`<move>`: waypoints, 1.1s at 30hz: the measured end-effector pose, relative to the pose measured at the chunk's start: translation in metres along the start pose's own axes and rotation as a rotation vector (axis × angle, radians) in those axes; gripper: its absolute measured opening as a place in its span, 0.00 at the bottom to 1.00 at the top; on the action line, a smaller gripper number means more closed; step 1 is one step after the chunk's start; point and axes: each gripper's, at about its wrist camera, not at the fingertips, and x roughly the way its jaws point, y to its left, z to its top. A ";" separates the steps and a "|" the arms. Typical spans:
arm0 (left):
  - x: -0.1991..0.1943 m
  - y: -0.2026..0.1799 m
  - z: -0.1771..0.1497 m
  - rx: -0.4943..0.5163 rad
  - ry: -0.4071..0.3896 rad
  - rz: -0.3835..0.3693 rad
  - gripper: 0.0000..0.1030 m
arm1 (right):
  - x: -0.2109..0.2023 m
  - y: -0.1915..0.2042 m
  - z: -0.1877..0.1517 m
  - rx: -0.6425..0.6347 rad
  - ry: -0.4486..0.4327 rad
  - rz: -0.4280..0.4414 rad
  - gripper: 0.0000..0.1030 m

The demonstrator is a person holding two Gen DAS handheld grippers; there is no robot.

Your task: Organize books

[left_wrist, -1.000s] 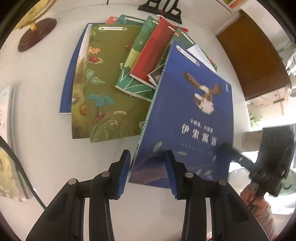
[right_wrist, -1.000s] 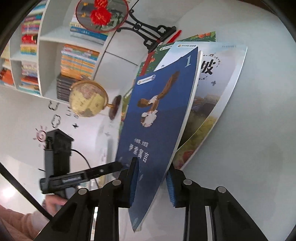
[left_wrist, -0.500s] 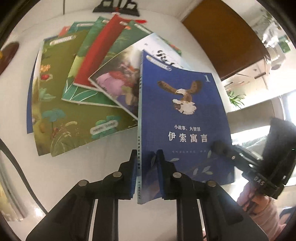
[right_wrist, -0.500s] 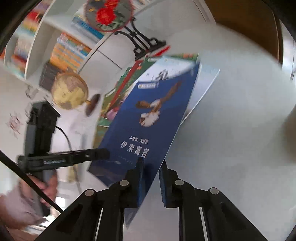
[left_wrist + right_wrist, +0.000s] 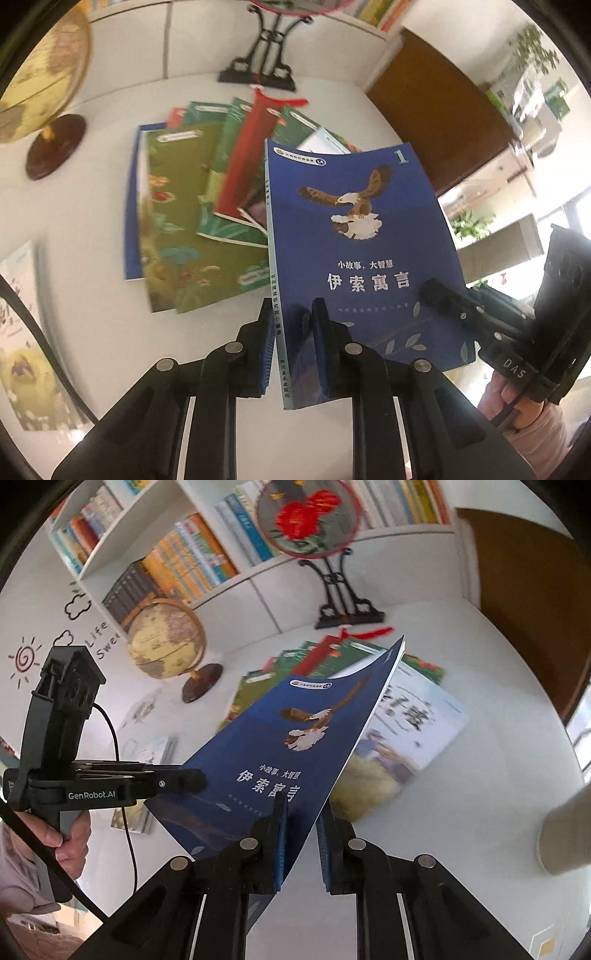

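Note:
A blue book with an eagle on its cover [image 5: 354,236] hangs lifted above the white table [image 5: 92,206]. My left gripper [image 5: 290,314] is shut on the book's lower spine edge. My right gripper [image 5: 301,805] is shut on the opposite lower corner of the same blue book [image 5: 295,746]. Each wrist view also shows the other gripper clamped on the book: the right gripper [image 5: 439,295] and the left gripper [image 5: 192,779]. Below the book, several books lie fanned out [image 5: 192,221], among them a red one [image 5: 251,162] and a pale one [image 5: 413,720].
A globe [image 5: 166,638] stands at the left of the table and a round embroidered fan on a black stand [image 5: 310,520] at the back. A filled white bookshelf [image 5: 177,557] lines the wall. Another book [image 5: 22,332] lies at the left edge. A brown cabinet [image 5: 436,110] stands to the right.
Both grippers have closed on the blue book and raised it off the fanned pile. Both views have tilted up, so the globe, fan stand and shelf now show more.

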 end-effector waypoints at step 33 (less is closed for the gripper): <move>-0.103 0.077 -0.010 -0.102 -0.221 0.100 0.15 | 0.015 0.125 0.050 -0.212 -0.038 0.063 0.15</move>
